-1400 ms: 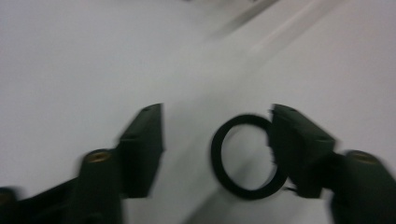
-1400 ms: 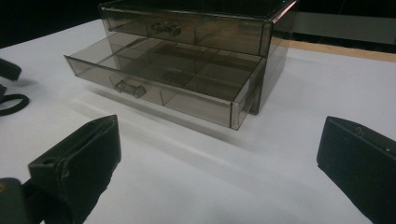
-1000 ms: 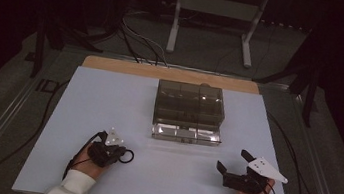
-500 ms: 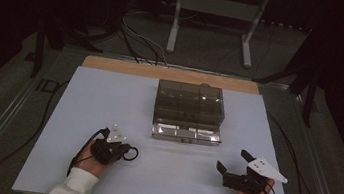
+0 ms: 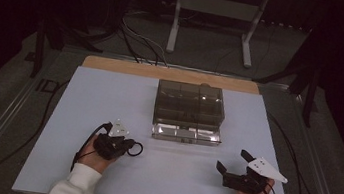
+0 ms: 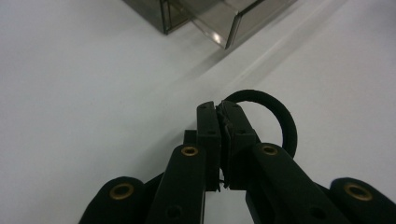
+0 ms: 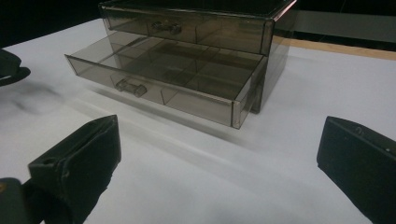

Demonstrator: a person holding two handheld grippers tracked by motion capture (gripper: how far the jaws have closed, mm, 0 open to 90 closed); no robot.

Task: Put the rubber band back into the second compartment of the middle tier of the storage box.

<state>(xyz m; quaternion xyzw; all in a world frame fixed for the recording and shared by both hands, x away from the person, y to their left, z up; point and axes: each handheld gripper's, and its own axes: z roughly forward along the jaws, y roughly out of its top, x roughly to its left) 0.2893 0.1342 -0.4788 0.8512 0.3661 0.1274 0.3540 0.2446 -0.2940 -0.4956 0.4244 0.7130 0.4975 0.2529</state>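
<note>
A smoky clear drawer box (image 5: 189,102) stands mid-table with its lower drawer (image 5: 185,134) pulled out toward me; the drawer's compartments (image 7: 163,70) look bare. My left gripper (image 5: 128,144) rests on the table left of the drawer, shut on a black elastic ring (image 5: 137,149). In the left gripper view the jaws meet on the ring's edge, and the ring (image 6: 285,126) loops out to the right of the left gripper (image 6: 219,109). At the front right my right gripper (image 5: 232,160) sits open and holds nothing. Its fingers (image 7: 88,149) face the drawer.
The white tabletop (image 5: 110,94) has a wooden strip (image 5: 113,65) along its far edge. Cables (image 5: 52,106) trail off the left side. A metal stand (image 5: 211,11) rises on the dark floor beyond.
My left gripper has shifted a little right and forward with the ring, toward the open drawer. The right gripper has stayed put.
</note>
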